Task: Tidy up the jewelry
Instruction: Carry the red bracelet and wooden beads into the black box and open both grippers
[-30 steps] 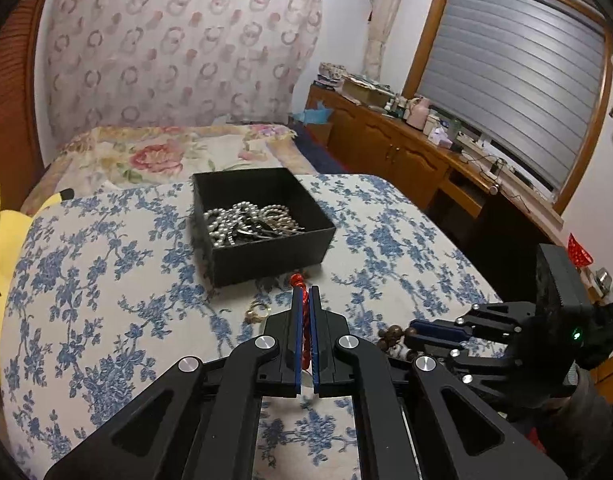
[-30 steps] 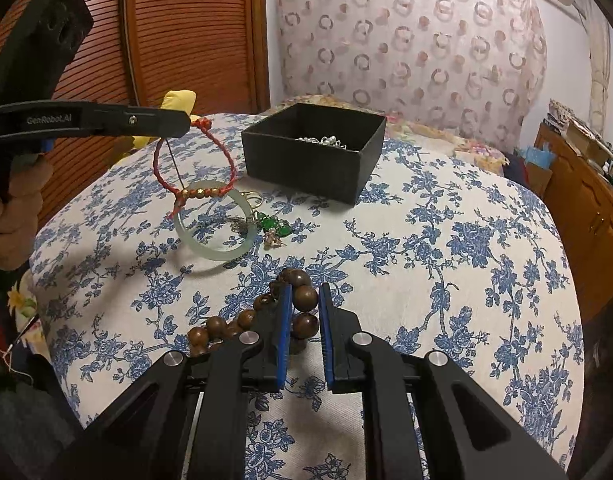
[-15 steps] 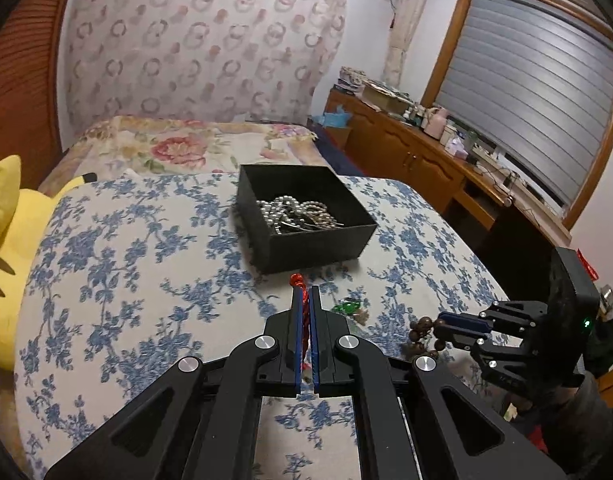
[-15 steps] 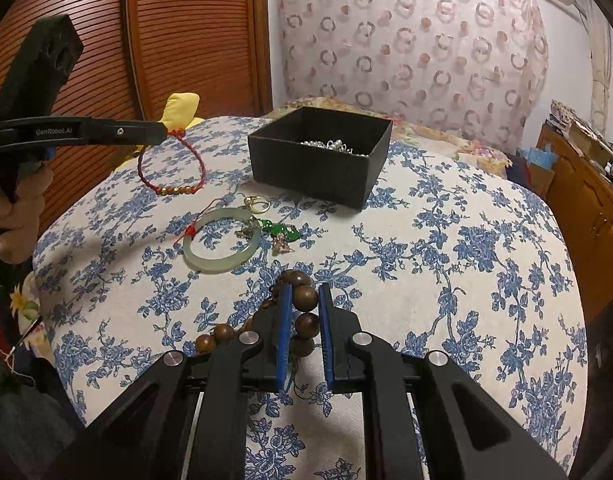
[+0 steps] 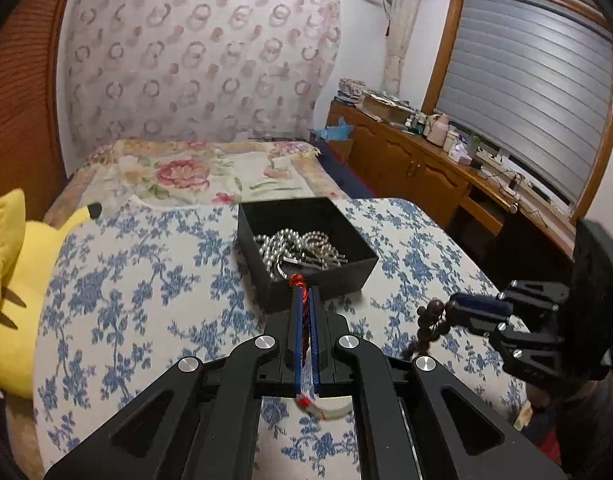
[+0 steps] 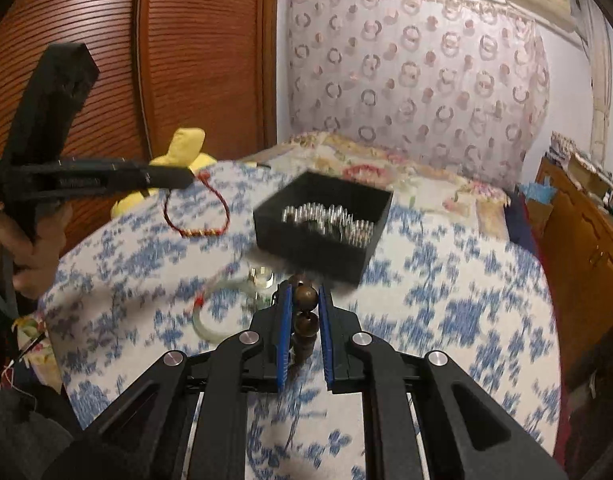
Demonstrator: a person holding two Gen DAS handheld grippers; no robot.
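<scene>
While both grippers hang above the flowered tablecloth (image 5: 138, 300), each one carries a bracelet clear of the cloth. The left gripper (image 5: 305, 300) has its blue pads pressed together on a red cord bracelet (image 6: 196, 210); in the right wrist view the cord loop hangs free under the tips, in the air left of the black box (image 5: 306, 248) and well apart from its rim. The right gripper (image 6: 305, 300) pinches a brown wooden bead bracelet (image 6: 306, 300) between its pads, with one round bead filling the gap near the tips and more beads hanging below; in the left wrist view this string dangles at the right side of the table, lower than the box's near right corner and not touching it.

The box stands open near the far middle of the table, and a heap of silver bead chains (image 5: 298, 246) lies inside, lower than its walls. Its near wall is just beyond the left gripper's tips. Between the box and the right gripper lie a pale green bangle (image 6: 210, 312) with a red knot and a small ring (image 6: 260, 276); this part is blurred. The cloth to the left of the box is bare as far as the table's rounded edge, where a yellow plush toy (image 5: 10, 280) leans against it. On the right the cloth is also bare, and a wooden cabinet (image 5: 418, 168) stands beyond the table's edge.
</scene>
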